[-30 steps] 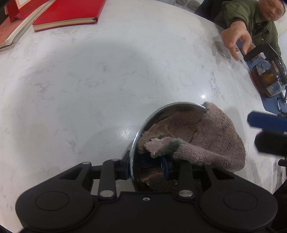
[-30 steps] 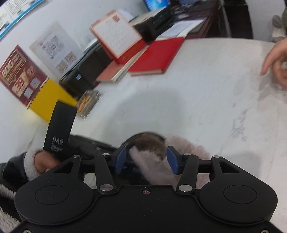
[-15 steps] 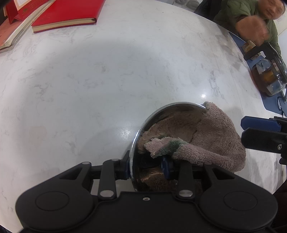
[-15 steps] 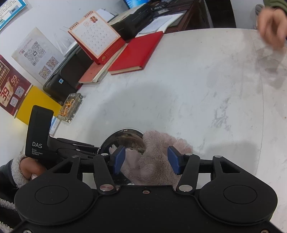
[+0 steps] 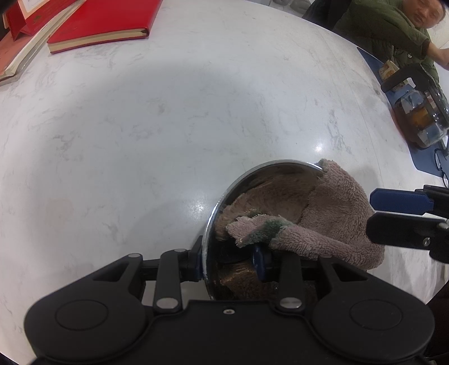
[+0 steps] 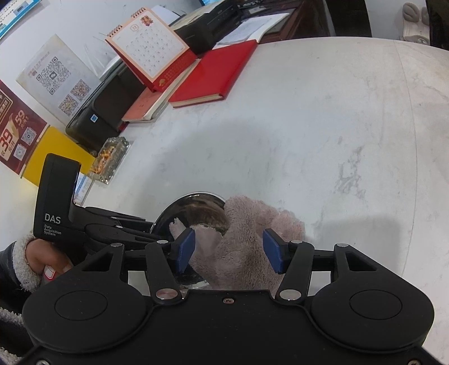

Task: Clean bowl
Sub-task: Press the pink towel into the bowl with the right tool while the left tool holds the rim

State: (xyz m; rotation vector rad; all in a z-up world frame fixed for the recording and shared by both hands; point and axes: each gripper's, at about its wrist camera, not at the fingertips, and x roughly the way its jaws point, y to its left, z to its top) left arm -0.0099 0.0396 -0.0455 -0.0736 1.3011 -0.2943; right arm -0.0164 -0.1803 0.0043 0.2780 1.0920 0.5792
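A steel bowl stands tilted on the white marble table, its mouth facing away from me. My left gripper is shut on its near rim, one blue pad outside the wall and one inside. A pinkish-brown terry cloth lies inside the bowl and hangs over its right rim; a green-tinged corner rests on the inner finger. My right gripper comes in from the right, tips at the cloth's edge. In the right wrist view this gripper stands open above the cloth, with the bowl behind its left pad.
A red notebook, a desk calendar, a black printer and a glass dish line the table's far left. A glass teapot stands on a blue mat at the right, by a seated person.
The right gripper's fingers have come in leftward to the cloth's edge. The seated person's hand has drawn back from the table. Bowl and left gripper have stayed put.
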